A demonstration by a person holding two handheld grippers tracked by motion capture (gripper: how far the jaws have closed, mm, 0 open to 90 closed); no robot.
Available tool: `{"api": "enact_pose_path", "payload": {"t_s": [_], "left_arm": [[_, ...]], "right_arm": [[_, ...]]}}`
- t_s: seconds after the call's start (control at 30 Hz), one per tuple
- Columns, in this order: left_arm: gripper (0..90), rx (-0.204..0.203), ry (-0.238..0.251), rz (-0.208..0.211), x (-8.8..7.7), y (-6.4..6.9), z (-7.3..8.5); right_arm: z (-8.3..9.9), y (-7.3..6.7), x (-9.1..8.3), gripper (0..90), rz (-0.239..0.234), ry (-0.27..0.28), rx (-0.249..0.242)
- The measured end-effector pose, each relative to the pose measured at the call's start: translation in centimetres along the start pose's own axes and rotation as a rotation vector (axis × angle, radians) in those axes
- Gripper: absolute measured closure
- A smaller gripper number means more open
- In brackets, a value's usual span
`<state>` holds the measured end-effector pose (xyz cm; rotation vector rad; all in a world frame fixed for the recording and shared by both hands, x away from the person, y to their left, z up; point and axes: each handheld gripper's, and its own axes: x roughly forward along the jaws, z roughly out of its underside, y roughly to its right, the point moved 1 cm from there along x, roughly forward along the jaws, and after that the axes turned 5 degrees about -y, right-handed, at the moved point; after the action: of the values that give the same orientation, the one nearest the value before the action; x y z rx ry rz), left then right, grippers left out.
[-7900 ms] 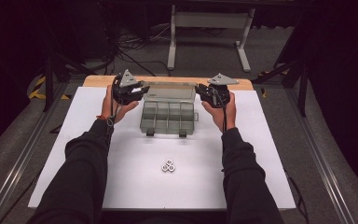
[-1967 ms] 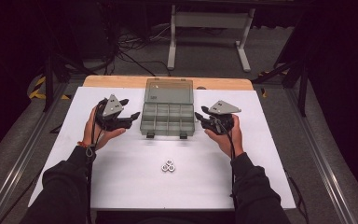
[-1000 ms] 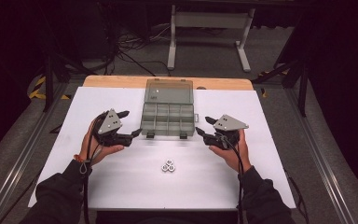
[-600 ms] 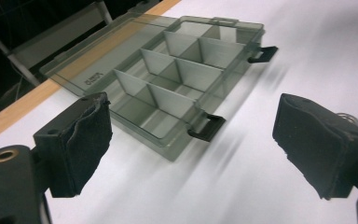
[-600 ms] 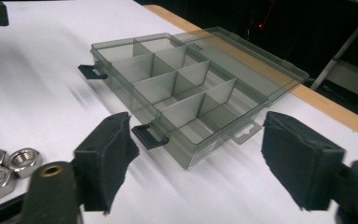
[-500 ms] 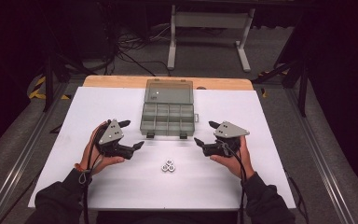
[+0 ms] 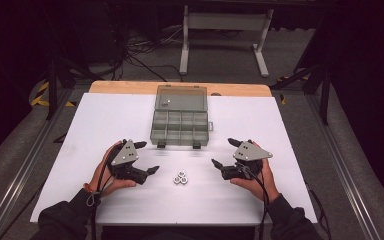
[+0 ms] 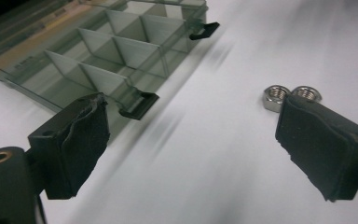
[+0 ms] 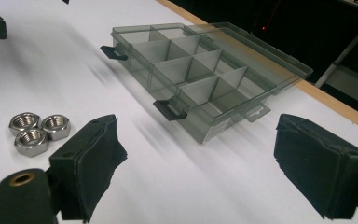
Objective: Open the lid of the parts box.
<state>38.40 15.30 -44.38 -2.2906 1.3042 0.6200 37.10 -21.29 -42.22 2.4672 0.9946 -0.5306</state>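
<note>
1. Hex nuts [image 7: 181, 178]: three steel nuts in a tight cluster, touching one another, lying on the white worktop [image 7: 280, 125] near the organiser box, on the side of its front latches; I take these as the pieces in hand.
2. Organiser box [image 7: 180, 127]: smoky clear plastic, lid laid flat open on the far side of the nuts, eight compartments in two rows; two dark latch tabs face the nuts.
3. Left gripper [image 7: 147, 157]: beside the nuts, well short of touching; its fingers [image 8: 77, 140] stand wide and have just been opening; nothing between them; in the left gripper view two nuts [image 8: 291, 95] peek past one finger.
4. Right gripper [image 7: 223, 152]: on the opposite side of the nuts from the left gripper, apart from them; fingers [image 9: 91, 161] wide, just been opening, holding nothing; the right gripper view has all three nuts [image 9: 38, 132] off to one side of them.
5. Step in hand, as I judge it: closing in to pick one nut; I would send one gripper only, take an outer nut across its flats, come down steeply so the fingers do not shove the other two, and close only once it sits squarely between the pads.
6. Hard to make out: a small object lies on the open lid [image 7: 182, 95], too small to name; whether any compartment already holds something I cannot tell; motion blur smears the box's front edge.
</note>
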Motion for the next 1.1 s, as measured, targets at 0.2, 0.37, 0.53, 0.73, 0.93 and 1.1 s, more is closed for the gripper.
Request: {"api": "enact_pose_path", "payload": {"t_s": [0.2, 0.37, 0.53, 0.73, 0.93, 1.1], "left_arm": [[11.4, -0.019, -0.016, 0.051, 0.6, 0.8, 0.5], [13.0, -0.022, -0.037, 0.068, 1.1, 1.5, 0.6], [12.9, -0.021, -0.060, 0.088, 1.4, 2.1, 0.7], [11.3, -0.013, -0.083, 0.105, 2.0, 2.7, 0.6], [10.1, -0.006, -0.101, 0.115, 2.5, 3.0, 0.6], [11.1, -0.005, -0.115, 0.125, 2.9, 3.2, 0.6]], "right_arm": [[0.8, -0.8, -0.1, 14.2, -0.016, -0.027, -0.006], [1.3, -1.6, -0.4, 12.8, -0.036, -0.038, -0.003], [2.0, -2.4, -0.8, 12.2, -0.055, -0.045, 0.002], [2.2, -2.9, -0.8, 12.0, -0.066, -0.048, -0.005], [2.2, -3.2, -0.6, 10.8, -0.076, -0.050, -0.014], [2.0, -3.1, -0.8, 9.3, -0.071, -0.040, -0.022]]}}
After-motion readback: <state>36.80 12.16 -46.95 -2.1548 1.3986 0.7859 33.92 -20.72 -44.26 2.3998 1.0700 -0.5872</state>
